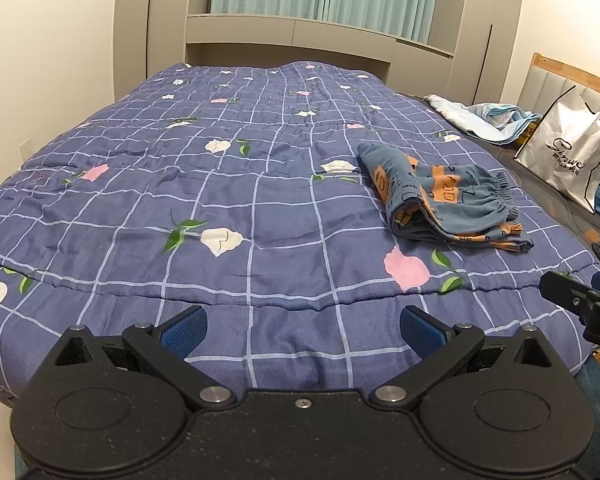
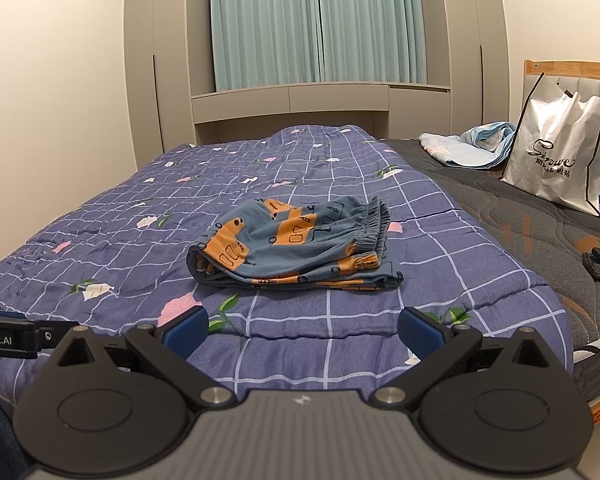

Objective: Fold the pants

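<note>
Pants [image 1: 440, 196] are lying on the blue flowered quilt [image 1: 220, 200] of the bed, already folded into a compact bundle, to the right and ahead in the left wrist view. Left gripper [image 1: 302, 330] is hovering over the near edge of the quilt with its jaws spread wide and holding nothing. A tip of the right gripper [image 1: 580, 300] is showing at the right border.

In the right wrist view the pants [image 2: 296, 248] are sitting almost straight ahead, well apart from the right gripper [image 2: 304, 332], whose jaws are also spread and empty. The elastic waistband [image 2: 374, 220] is gathering at the right end, and the rounded fold is facing left. A white shopping bag [image 2: 556, 156] is standing on the bare mattress (far right).

I am judging the cloth as light, soft and floppy, so the layers could slip apart. Taking hold at the thick waistband or the folded edge, pinching all layers together, seems the safest.
</note>
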`<state>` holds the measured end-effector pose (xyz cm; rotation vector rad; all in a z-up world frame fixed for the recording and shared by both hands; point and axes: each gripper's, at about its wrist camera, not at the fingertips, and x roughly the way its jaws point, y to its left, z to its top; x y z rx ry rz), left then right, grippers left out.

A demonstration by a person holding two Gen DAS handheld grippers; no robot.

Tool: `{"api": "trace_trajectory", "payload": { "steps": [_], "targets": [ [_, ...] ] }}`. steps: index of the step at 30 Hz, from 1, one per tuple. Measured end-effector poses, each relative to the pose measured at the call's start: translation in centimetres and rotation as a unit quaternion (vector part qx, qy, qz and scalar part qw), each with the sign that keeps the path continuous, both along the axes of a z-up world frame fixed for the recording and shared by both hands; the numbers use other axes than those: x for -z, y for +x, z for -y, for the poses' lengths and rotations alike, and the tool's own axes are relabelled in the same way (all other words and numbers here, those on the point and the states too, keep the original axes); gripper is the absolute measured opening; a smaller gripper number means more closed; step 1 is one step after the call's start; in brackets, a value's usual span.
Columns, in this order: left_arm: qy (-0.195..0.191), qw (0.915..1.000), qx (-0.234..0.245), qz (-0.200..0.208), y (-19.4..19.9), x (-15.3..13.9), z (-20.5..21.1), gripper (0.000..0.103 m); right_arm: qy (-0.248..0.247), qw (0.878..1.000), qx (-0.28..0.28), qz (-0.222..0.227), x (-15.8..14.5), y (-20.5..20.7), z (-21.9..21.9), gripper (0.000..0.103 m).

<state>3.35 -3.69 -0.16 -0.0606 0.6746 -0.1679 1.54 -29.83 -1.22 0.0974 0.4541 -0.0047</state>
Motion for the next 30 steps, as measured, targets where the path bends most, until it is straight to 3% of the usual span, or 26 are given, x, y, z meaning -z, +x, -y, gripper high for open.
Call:
{"api": "trace_trajectory", "payload": {
  "steps": [30],
  "targets": [
    [-0.001, 1.0, -0.004, -0.004, 0.01, 0.0, -0.04, 0.102, 0.0, 1.0, 0.0, 0.0, 0.01, 0.0, -0.09, 0.103]
  ]
}}
